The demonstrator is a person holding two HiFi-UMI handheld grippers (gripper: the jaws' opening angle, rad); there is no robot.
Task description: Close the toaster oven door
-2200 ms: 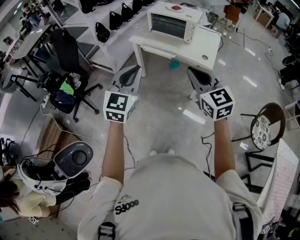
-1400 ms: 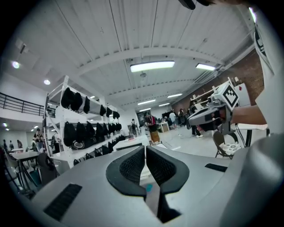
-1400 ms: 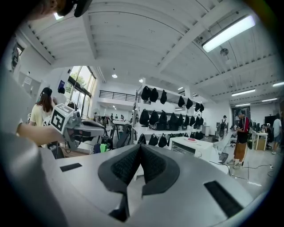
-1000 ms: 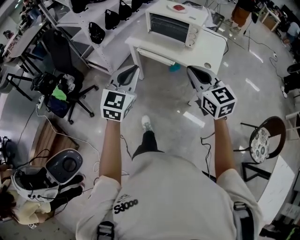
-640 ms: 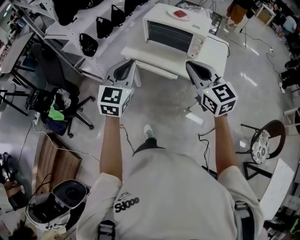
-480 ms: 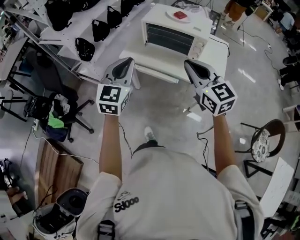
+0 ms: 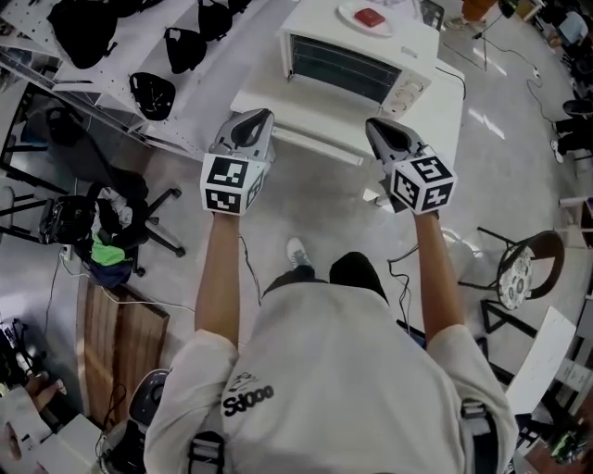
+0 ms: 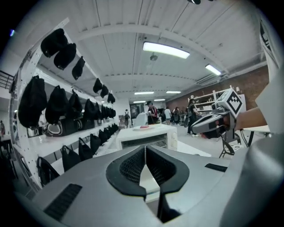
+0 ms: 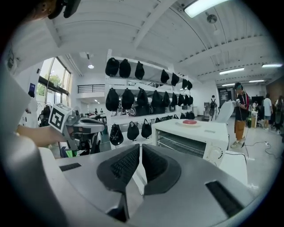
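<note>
The white toaster oven [image 7: 357,54] stands on a white table [image 7: 278,100] straight ahead. Wire racks show through its dark front, and I cannot make out how its door stands. On its top rests a white plate with a red item [image 7: 368,17]. My left gripper [image 7: 261,117] is shut and empty, held in the air before the table's front left. The right gripper [image 7: 374,126] is also shut and empty, level with it before the table's front right. The oven [image 8: 148,138] shows beyond the left jaws, and the oven [image 9: 191,142] lies right of the right jaws.
White shelves with black bags [image 7: 153,88] run along the left. A black office chair [image 7: 107,218] and a wooden board [image 7: 120,338] are on the floor at left. A round stool [image 7: 519,268] stands at right. Cables cross the floor, and people stand far behind.
The person has walked toward the table, so the oven is much nearer. Both grippers stayed shut and now reach the table's front edge.
</note>
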